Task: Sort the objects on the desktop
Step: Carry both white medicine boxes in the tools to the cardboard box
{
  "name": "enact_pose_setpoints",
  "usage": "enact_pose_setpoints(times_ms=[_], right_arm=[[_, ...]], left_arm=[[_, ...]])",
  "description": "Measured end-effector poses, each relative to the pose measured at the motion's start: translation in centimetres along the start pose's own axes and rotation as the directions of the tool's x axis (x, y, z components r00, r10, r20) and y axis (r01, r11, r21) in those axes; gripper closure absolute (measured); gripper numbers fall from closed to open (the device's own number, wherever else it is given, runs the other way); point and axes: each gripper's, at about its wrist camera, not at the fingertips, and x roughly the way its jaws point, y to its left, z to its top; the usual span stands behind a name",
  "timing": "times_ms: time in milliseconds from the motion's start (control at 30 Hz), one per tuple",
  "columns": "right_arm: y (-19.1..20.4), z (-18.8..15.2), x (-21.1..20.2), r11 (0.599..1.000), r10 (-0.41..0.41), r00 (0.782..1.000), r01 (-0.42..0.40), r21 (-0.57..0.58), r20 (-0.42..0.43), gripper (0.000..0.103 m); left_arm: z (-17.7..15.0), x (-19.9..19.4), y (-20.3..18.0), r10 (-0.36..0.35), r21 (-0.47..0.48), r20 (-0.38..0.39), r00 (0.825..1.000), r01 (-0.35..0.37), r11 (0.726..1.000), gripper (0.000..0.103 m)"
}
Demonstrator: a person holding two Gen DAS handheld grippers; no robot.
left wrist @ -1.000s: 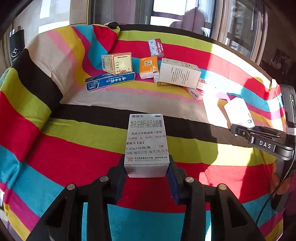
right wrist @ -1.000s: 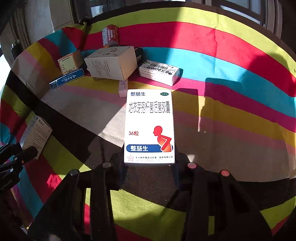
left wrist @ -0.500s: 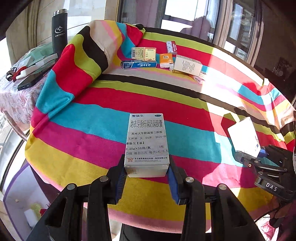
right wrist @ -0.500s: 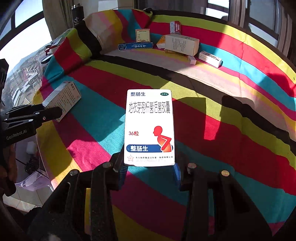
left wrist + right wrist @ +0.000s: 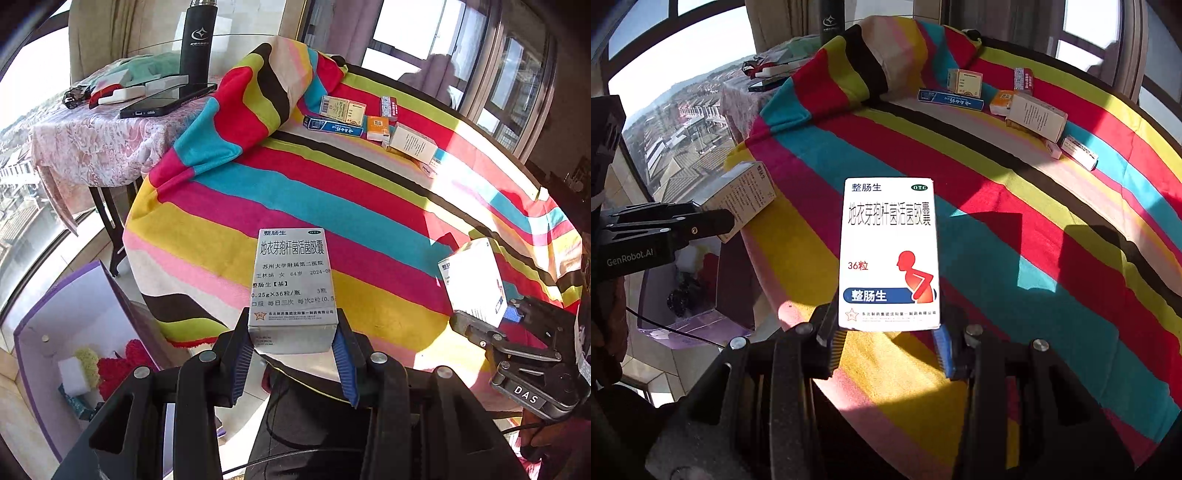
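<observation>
Each hand-held gripper, left (image 5: 293,356) and right (image 5: 888,349), grasps a white medicine box (image 5: 293,290) at lower frame centre over the striped bench's (image 5: 369,206) edge; both should stay clamped until above the purple bin (image 5: 74,314) at lower left

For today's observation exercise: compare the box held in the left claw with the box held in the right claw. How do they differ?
1. The left claw's box shows a printed pharmacy label facing up; the right claw's box shows its front, with a red figure and blue band.
2. The left box looks greyish, in shade; the right box is bright white in sunlight.
Shared: the same headline characters, and each is gripped at its near end.
</observation>
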Motion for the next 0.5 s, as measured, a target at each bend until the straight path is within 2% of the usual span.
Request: enact_pose_setpoints(times_ms=[233, 500], right_arm=[[5.4, 1.6, 0.8, 0.988, 0.068, 0.998, -0.067, -0.142, -0.001, 0.059], [12.4, 3.2, 2.6, 0.922, 0.174, 0.984, -0.177, -0.344, -0.039, 0.059]], left_arm=[[-0.2, -1.8, 5.1, 0.074, -0.131, 0.027, 0.997, -0.070, 0.989, 0.062], [-1.2, -2.3, 10.8, 0.181, -0.235, 0.006, 0.983, -0.175, 0.956, 0.062]])
